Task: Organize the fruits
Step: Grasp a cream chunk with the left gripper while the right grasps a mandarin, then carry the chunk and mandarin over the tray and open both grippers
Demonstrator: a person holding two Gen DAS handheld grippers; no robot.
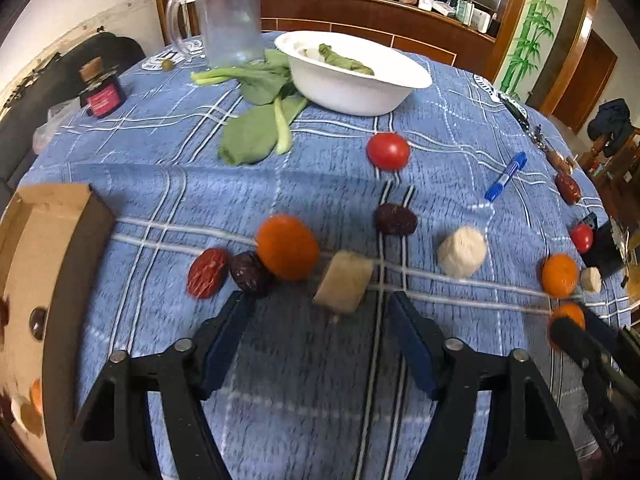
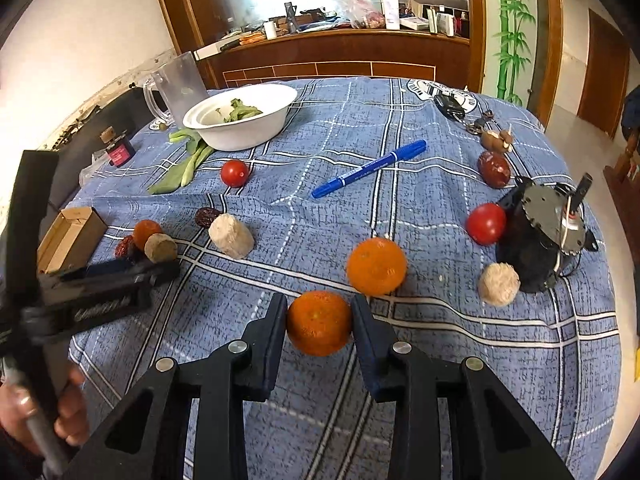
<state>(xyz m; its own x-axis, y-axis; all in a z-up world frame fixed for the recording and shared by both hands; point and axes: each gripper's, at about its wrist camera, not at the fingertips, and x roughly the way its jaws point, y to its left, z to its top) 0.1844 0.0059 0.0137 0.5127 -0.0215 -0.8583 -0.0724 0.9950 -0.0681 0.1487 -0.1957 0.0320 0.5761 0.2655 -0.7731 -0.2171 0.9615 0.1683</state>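
On the blue cloth (image 2: 440, 208), right gripper (image 2: 319, 322) clamps an orange (image 2: 319, 328); left gripper (image 1: 316, 320) gapes empty

- tablecloth (image 2: 400, 208): blue, white and dark plaid lines
- bowl (image 2: 244, 128): white, green leaves inside
- leafy greens (image 1: 256, 128) on cloth: green, pale stems
- tangerines (image 2: 319, 328) (image 2: 376, 266): orange
- tomatoes (image 2: 235, 173) (image 2: 486, 223): red
- dates (image 1: 208, 273) (image 1: 395, 219): one red, others dark maroon
- pen (image 2: 370, 168): blue, white label
- box (image 2: 74, 236): brown cardboard
- small jar (image 1: 101, 94): dark, pink label, brown stopper
- mug (image 1: 228, 16): clear, frosted
- round lumps (image 2: 231, 236) (image 2: 499, 284): off-white
- gripper (image 2: 319, 312) frames: black, dark blue pads
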